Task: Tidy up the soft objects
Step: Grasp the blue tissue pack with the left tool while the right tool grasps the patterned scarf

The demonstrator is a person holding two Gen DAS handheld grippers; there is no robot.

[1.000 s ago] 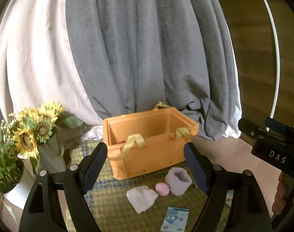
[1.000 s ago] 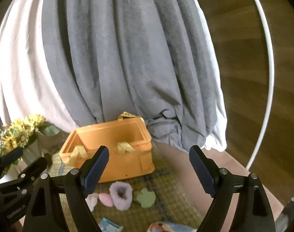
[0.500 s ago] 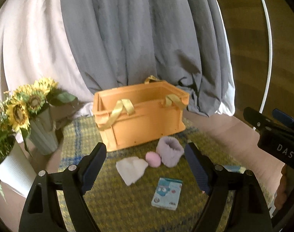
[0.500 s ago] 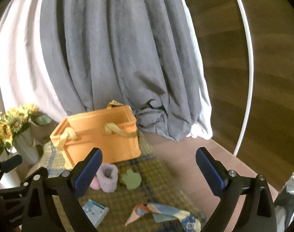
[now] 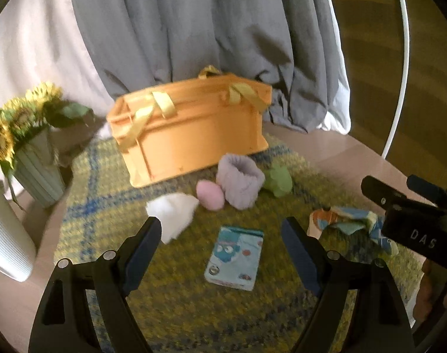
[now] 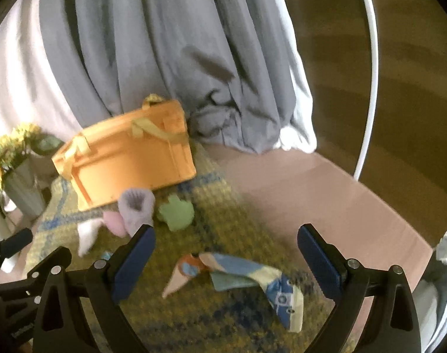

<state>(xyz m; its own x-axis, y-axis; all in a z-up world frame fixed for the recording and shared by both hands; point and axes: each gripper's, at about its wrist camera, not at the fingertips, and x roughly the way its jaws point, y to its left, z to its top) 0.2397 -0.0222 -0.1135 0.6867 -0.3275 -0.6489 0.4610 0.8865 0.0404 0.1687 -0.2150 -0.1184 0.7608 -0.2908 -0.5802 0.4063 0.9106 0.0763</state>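
Observation:
An orange crate [image 5: 194, 135] with yellow strap handles stands at the back of a yellow-green woven mat [image 5: 194, 303]; it also shows in the right wrist view [image 6: 129, 158]. In front of it lie a white cloth [image 5: 173, 211], a pink puff [image 5: 210, 194], a lilac fluffy band [image 5: 241, 179], a green piece [image 5: 277, 179], a blue printed packet [image 5: 235, 257] and a patterned cloth [image 6: 238, 276]. My left gripper [image 5: 222, 242] is open above the packet. My right gripper [image 6: 226, 253] is open above the patterned cloth.
A ribbed vase of sunflowers [image 5: 20, 147] and a white ribbed pot [image 5: 5, 241] stand at the mat's left. Grey and white drapes [image 5: 194, 29] hang behind the crate. A white hoop [image 5: 403, 58] curves at the right. The table edge [image 6: 385, 206] runs at the right.
Both grippers have tilted down and moved closer to the mat. The soft things now sit higher in view, and the packet and patterned cloth lie between the fingers. Both stay open.

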